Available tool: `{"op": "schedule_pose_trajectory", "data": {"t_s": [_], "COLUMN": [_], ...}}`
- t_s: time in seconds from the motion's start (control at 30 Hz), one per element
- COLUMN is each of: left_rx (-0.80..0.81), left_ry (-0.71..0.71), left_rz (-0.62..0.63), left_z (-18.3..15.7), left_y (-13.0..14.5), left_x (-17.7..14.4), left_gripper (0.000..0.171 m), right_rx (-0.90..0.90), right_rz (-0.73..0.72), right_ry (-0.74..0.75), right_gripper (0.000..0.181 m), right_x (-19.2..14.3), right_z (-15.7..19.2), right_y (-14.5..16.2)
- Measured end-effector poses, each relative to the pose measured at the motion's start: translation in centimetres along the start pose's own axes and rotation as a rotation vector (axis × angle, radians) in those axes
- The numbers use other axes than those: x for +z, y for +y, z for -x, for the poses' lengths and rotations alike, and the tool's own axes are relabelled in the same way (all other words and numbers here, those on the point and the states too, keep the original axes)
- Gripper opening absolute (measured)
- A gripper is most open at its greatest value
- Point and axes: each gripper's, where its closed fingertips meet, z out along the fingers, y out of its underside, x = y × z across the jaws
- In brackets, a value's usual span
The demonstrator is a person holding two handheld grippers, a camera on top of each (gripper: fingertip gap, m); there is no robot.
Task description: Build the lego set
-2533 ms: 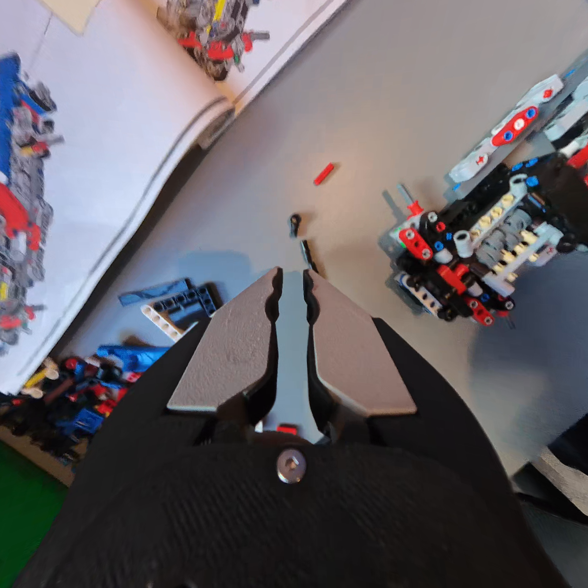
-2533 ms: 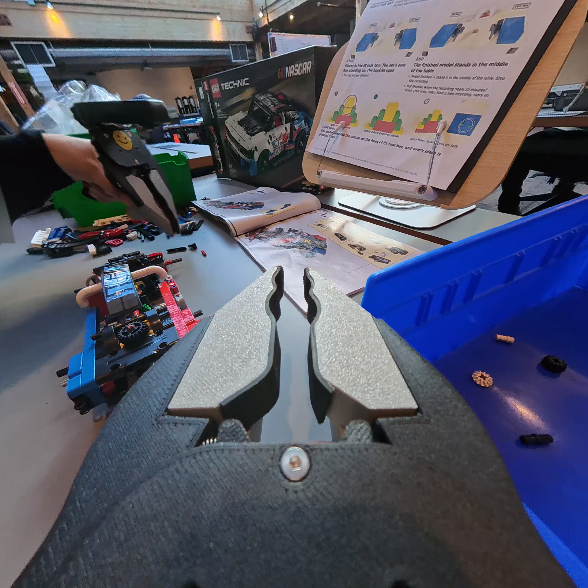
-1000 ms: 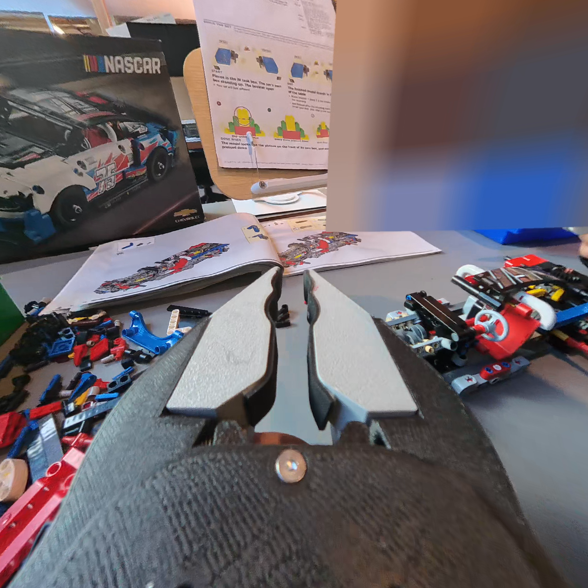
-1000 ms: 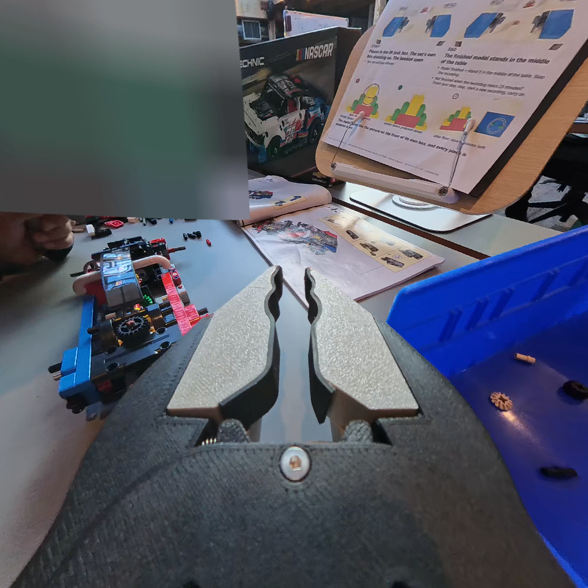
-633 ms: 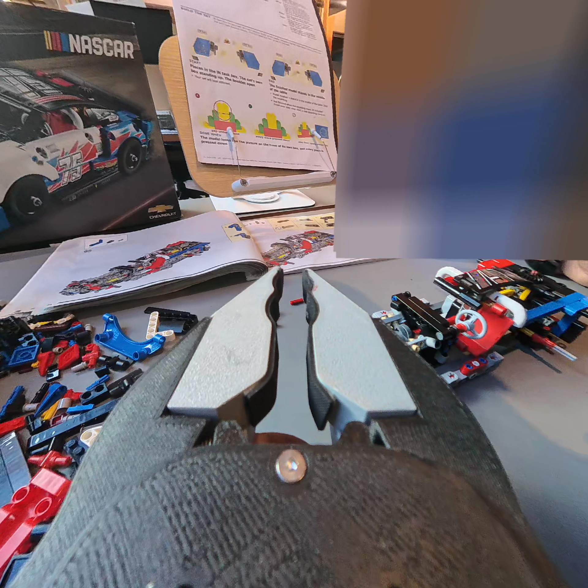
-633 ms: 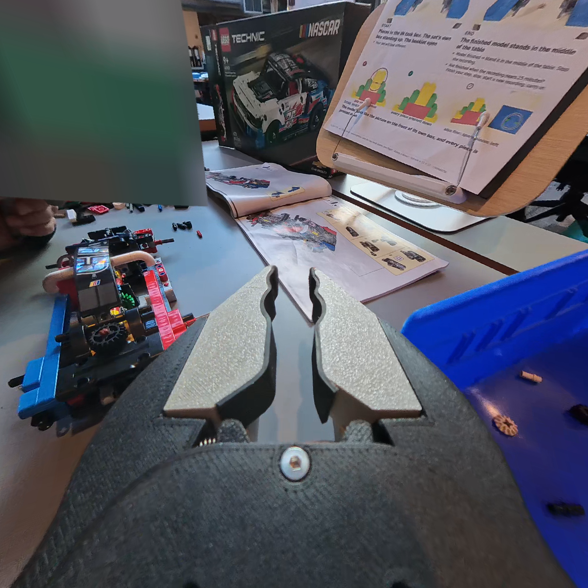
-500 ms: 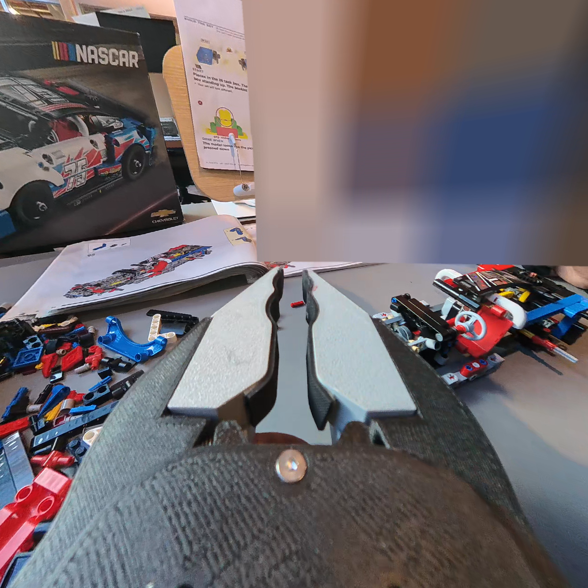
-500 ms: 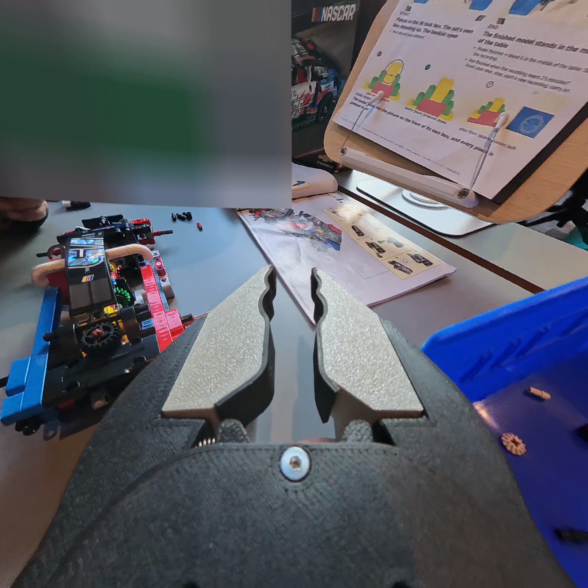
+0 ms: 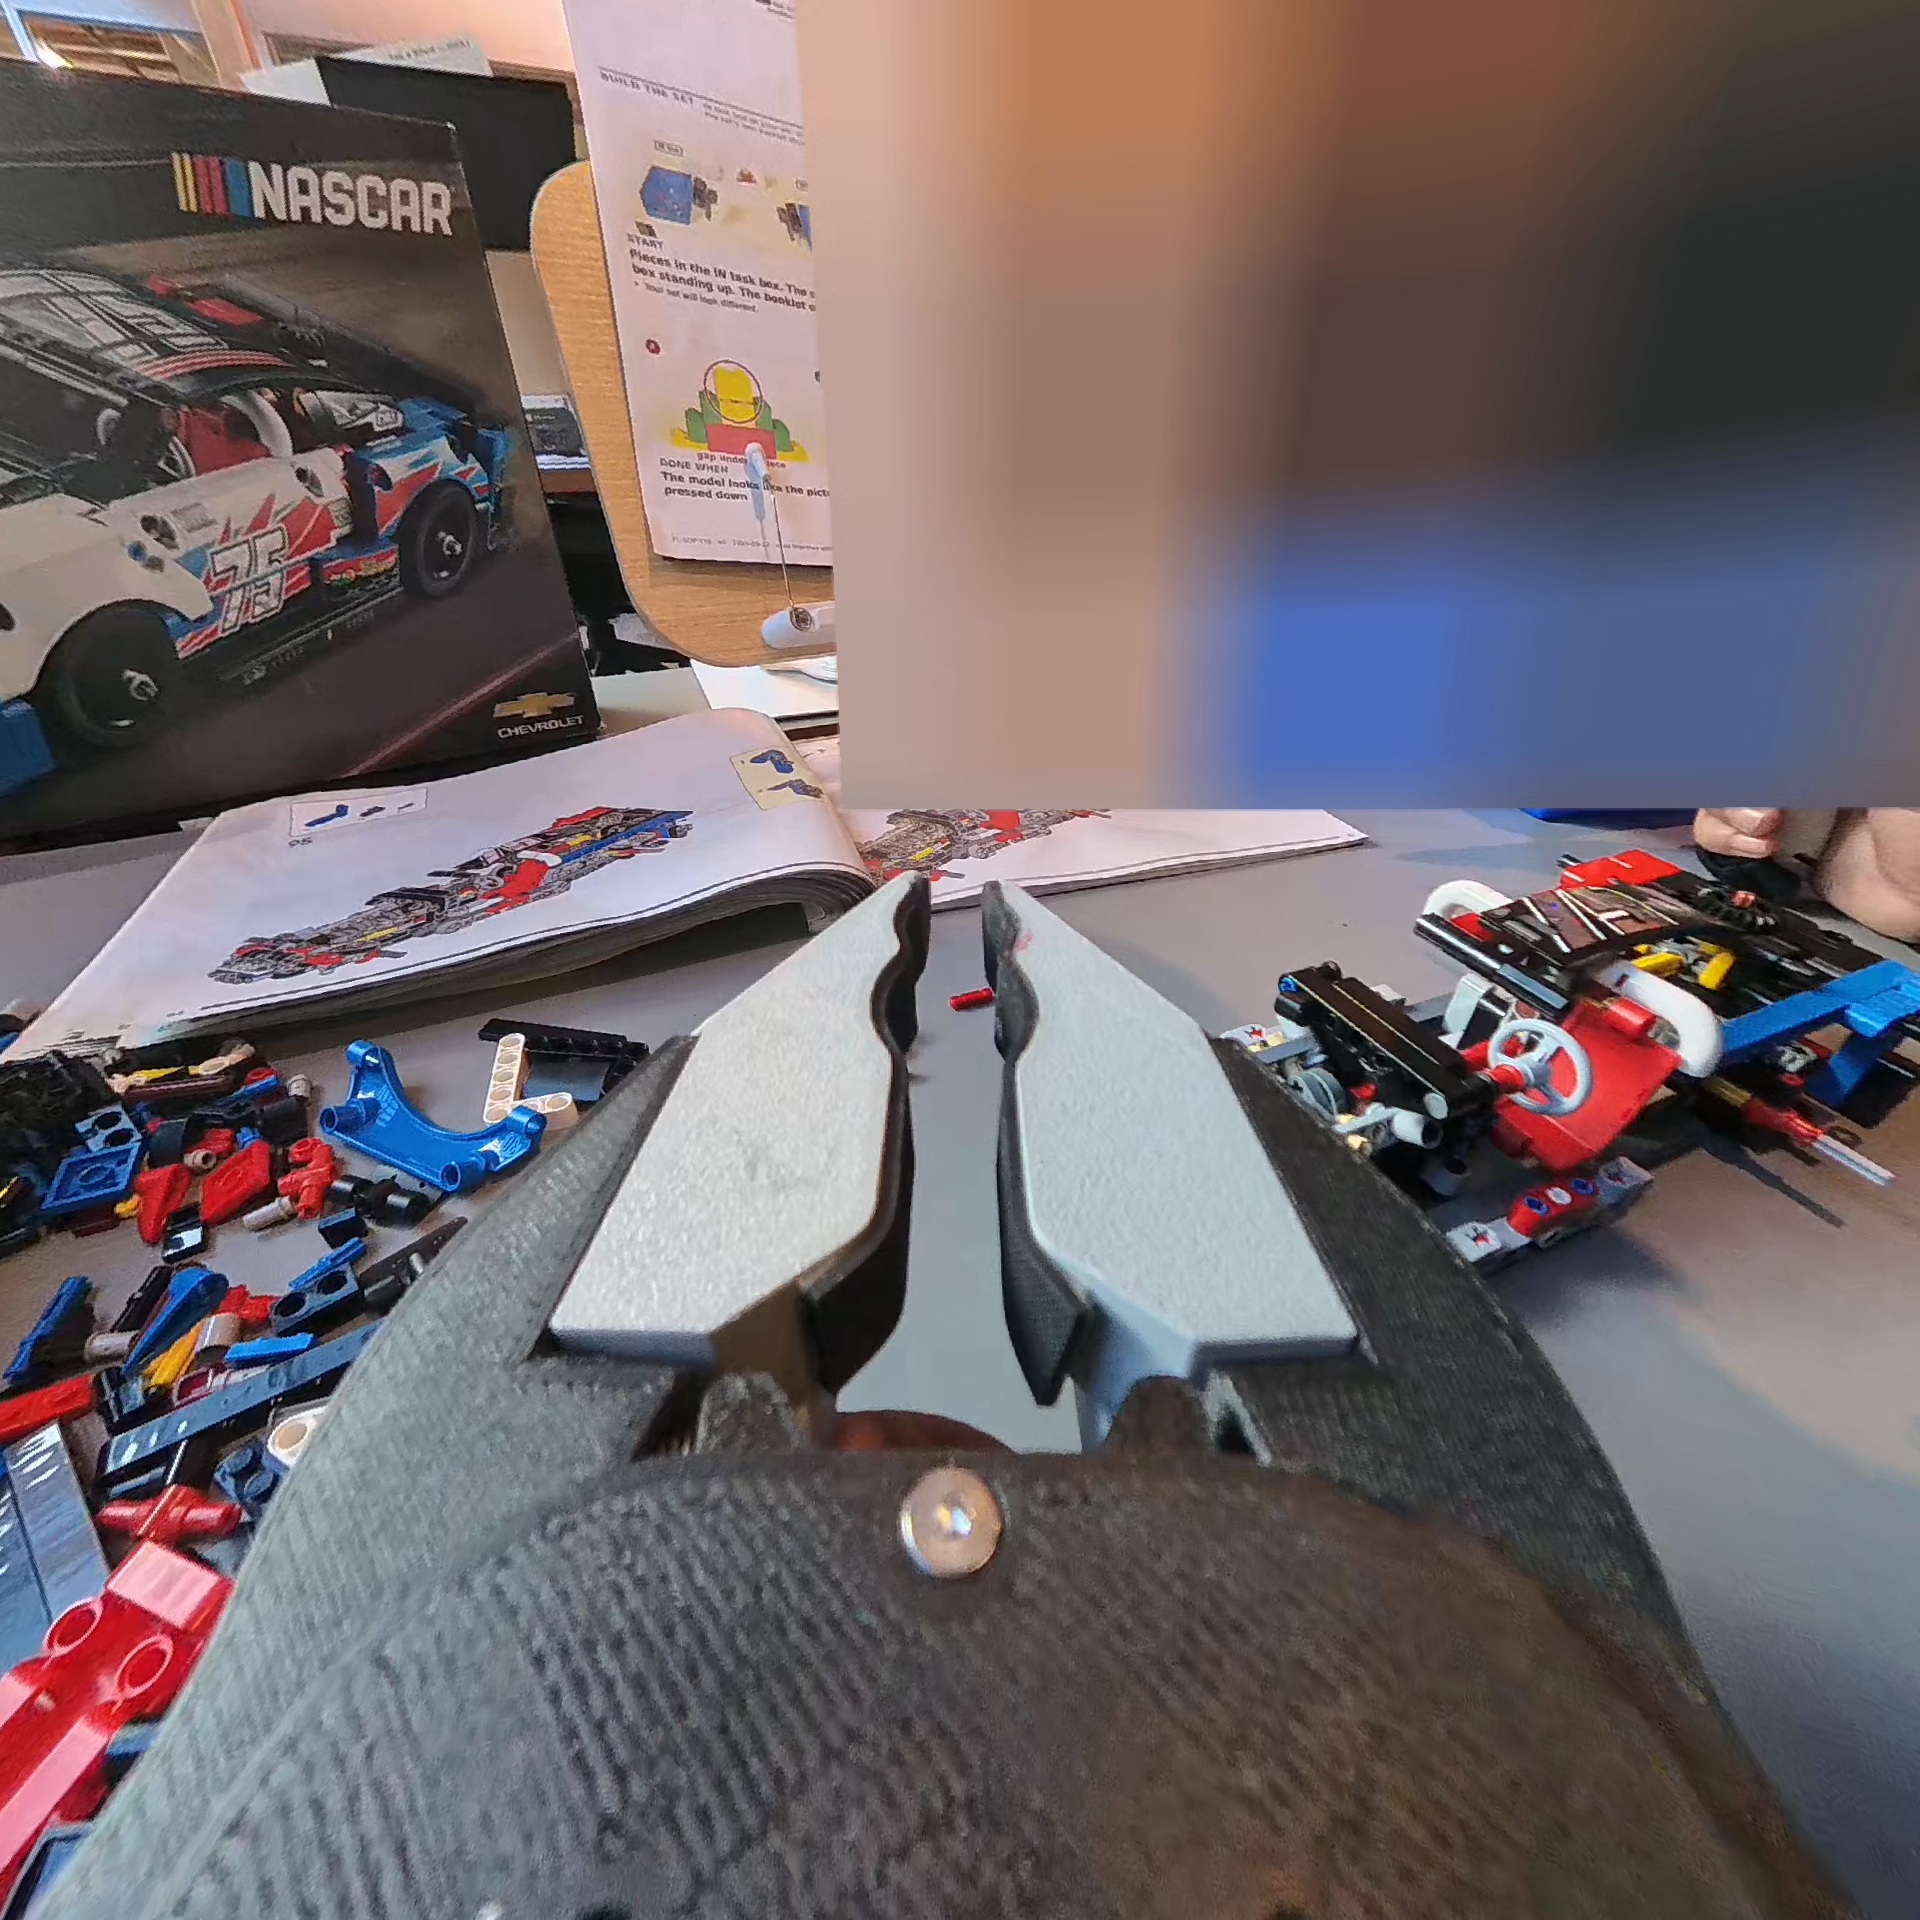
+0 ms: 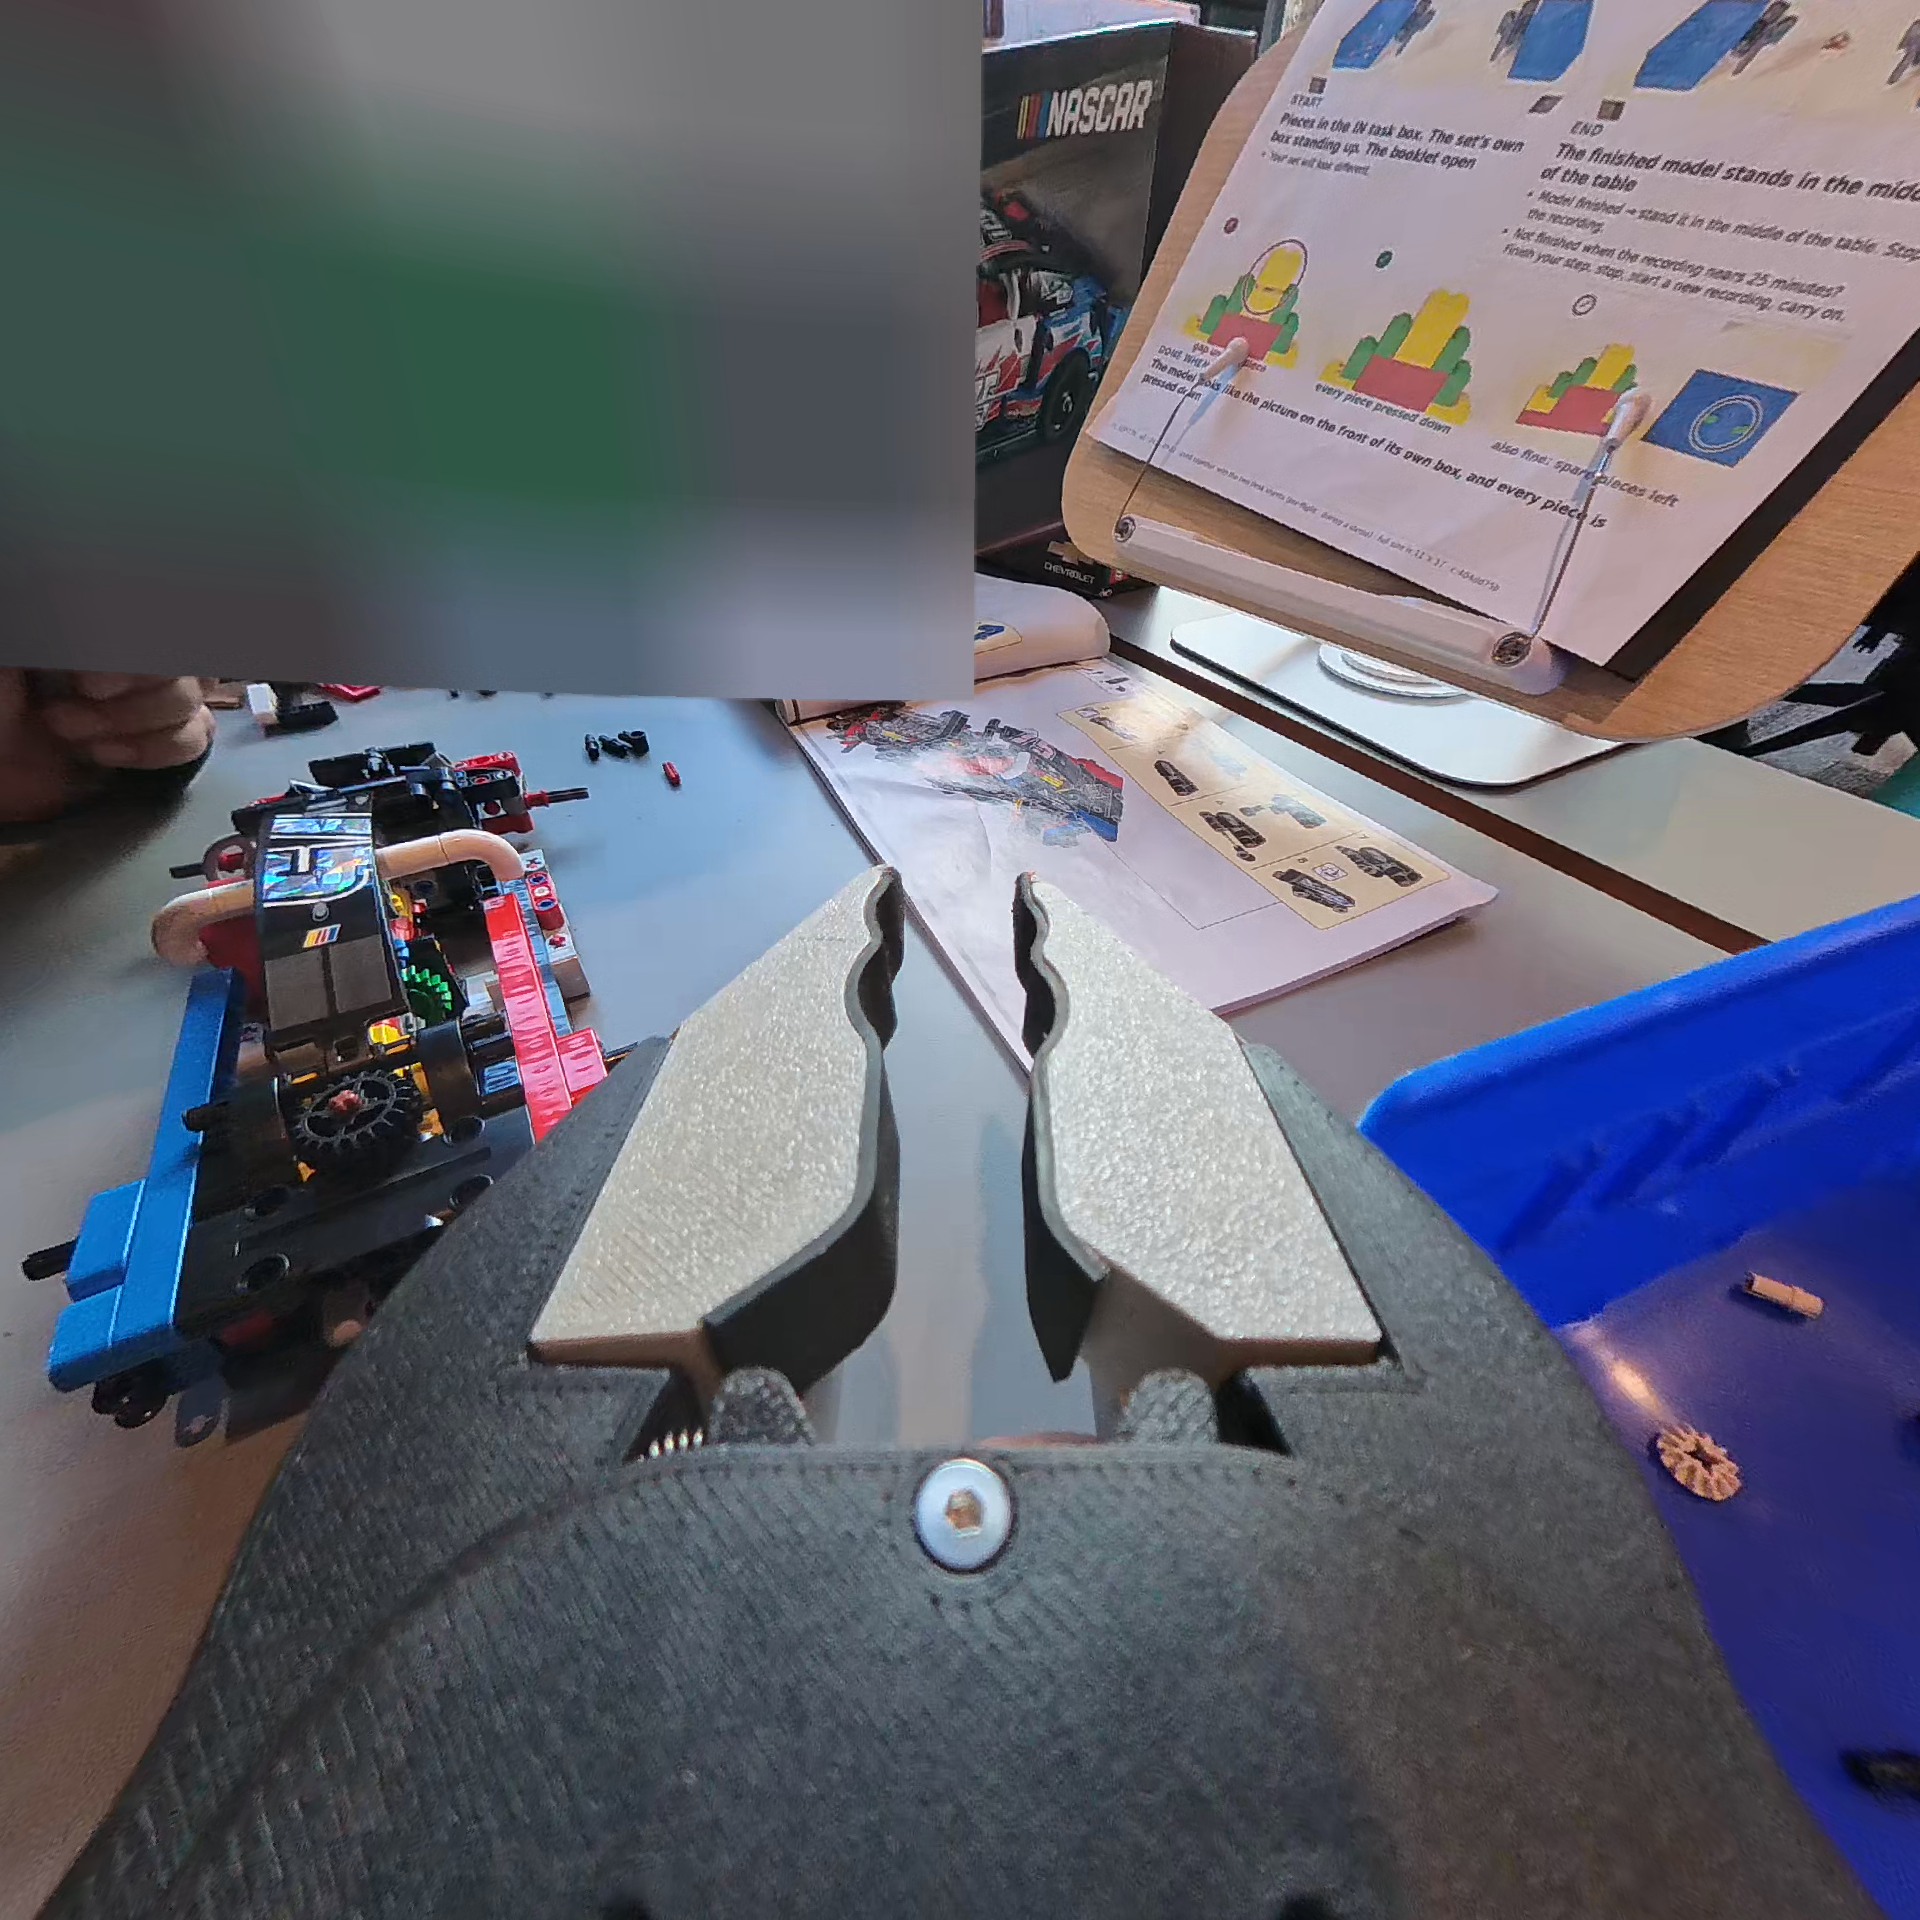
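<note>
The part-built car chassis (image 9: 1579, 1070), red, black and blue, sits on the grey table to the right of my left gripper (image 9: 954, 904). Its jaws stand a narrow gap apart and hold nothing. A small red pin (image 9: 971, 997) lies on the table beyond the tips. A pile of loose bricks (image 9: 187, 1174) lies to the left. In the right wrist view the chassis (image 10: 343, 997) is to the left of my right gripper (image 10: 958, 894), which is open and empty above the table.
The open instruction booklet (image 9: 499, 894) and the set's box (image 9: 260, 416) lie behind. A blue bin (image 10: 1662, 1091) at the right holds a tan gear (image 10: 1696, 1463) and a tan pin (image 10: 1782, 1296). A wooden sheet stand (image 10: 1507, 312) is at the back. Black pins (image 10: 618, 743) lie on the table. My hands' fingertips stand some 30 centimetres from each other.
My left gripper tipped up from looking down at the table to level, then held still. My right gripper's jaws have opened a little wider and it has drifted left of the bin.
</note>
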Motion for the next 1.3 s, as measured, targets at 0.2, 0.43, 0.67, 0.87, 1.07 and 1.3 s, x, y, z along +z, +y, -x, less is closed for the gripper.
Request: {"op": "schedule_pose_trajectory", "data": {"t_s": [0.2,0.43,0.67,0.87,1.07,1.3], "left_rx": [0.022,0.073,0.139,0.286,0.382,0.21], "left_ry": [0.008,-0.025,-0.022,-0.023,0.032,0.131], "left_rz": [-0.005,-0.022,-0.032,-0.027,-0.044,-0.061], "left_z": [-0.1,-0.2,-1.2,-2.9,-5.5,-7.2], "left_y": [-0.1,-0.3,-0.4,-0.2,0.0,-0.4], "left_x": [0.3,0.1,-0.1,-0.3,-0.9,-1.2], "left_gripper": [0.005,0.003,0.001,0.0,0.0,0.0], "right_rx": [0.015,-0.009,-0.027,-0.031,-0.05,-0.062], "right_rz": [-0.001,0.007,-0.011,-0.009,0.007,0.056], "right_ry": [-0.034,-0.064,-0.055,-0.01,0.014,0.033], "right_gripper": [0.017,0.017,0.016,0.016,0.016,0.019], "right_x": [0.2,1.0,1.0,0.6,0.4,0.8], "right_z": [0.2,0.8,1.5,1.0,0.9,0.8], "right_y": [0.0,0.0,-0.3,-0.2,0.0,0.6]}}
